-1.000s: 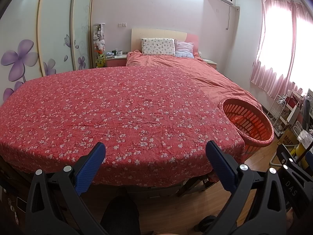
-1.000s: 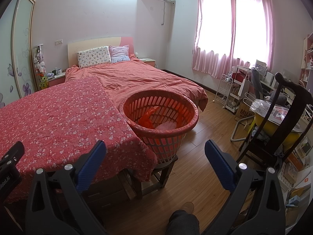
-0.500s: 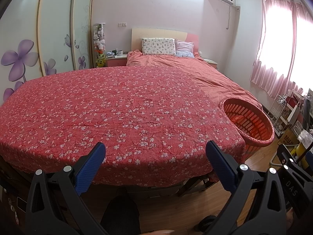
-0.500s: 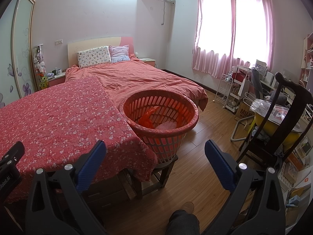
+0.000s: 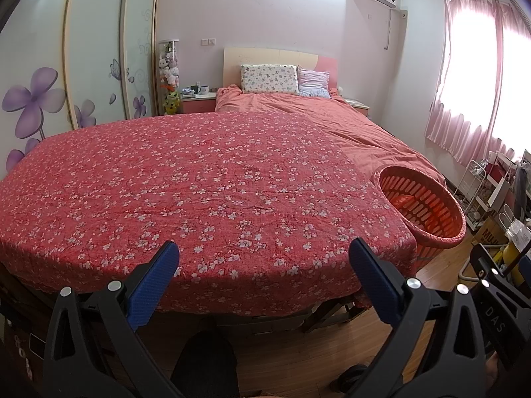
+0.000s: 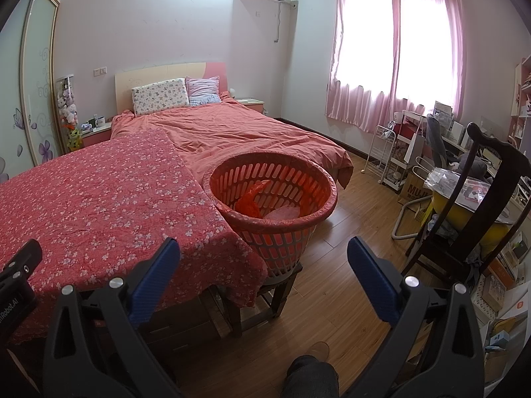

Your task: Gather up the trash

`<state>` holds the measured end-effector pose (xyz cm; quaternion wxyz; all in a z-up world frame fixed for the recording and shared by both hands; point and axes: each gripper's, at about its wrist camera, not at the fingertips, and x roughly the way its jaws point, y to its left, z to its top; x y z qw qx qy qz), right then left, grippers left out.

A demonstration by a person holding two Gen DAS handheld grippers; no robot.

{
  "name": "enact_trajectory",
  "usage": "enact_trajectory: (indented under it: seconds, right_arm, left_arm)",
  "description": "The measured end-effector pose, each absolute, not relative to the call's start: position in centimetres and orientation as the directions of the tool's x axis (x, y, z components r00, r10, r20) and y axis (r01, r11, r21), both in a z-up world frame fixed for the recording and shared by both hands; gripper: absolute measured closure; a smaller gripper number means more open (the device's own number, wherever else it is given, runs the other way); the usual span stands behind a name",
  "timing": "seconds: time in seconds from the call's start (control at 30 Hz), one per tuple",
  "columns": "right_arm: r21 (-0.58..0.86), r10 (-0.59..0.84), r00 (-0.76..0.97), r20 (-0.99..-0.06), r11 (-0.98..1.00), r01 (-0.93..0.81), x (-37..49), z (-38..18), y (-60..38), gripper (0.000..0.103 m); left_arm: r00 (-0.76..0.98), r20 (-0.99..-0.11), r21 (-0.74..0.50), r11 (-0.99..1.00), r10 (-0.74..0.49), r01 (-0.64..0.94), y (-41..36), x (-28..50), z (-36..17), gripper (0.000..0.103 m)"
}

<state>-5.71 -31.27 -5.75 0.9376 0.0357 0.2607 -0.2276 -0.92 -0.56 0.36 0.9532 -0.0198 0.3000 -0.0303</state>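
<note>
Beside the right edge of the flowered red cloth (image 6: 99, 199), at about twelve o'clock in the right wrist view, stands an orange slotted basket (image 6: 270, 195) on a dark wooden stool (image 6: 282, 285). Its rim touches the cloth's corner. Inside the basket lie an orange plastic bag (image 6: 251, 200) and, just beside it toward three o'clock, a pale crumpled bag (image 6: 282, 214). The right gripper (image 6: 264, 273) has its blue-padded fingers spread wide apart with nothing between them; it hangs over the wooden floor (image 6: 348, 232) in front of the basket. The left gripper (image 5: 264, 273) is likewise spread wide and holds nothing, facing the near edge of the cloth (image 5: 199, 182), whose top is flat. From the left wrist view the basket (image 5: 428, 209) sits at about three o'clock, against the cloth's right corner. Beyond the cloth, toward twelve o'clock, lies a bed (image 5: 332, 122) with a salmon cover and two pillows (image 5: 268, 79). At three o'clock in the right wrist view stands a dark wooden chair (image 6: 471, 205) before a cluttered desk.
</note>
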Motion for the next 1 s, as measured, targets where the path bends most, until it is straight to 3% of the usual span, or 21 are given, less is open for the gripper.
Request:
enact_trajectory:
  seconds: [1.0]
  right_arm:
    - [-0.051, -0.405, 0.761, -0.506, 0.895, 0.442, -5.62, -5.93, -31.11, 0.004]
  left_arm:
    - [0.818, -0.571, -0.05, 0.998, -0.066, 0.046, -0.4, -0.87, 0.69, 0.002]
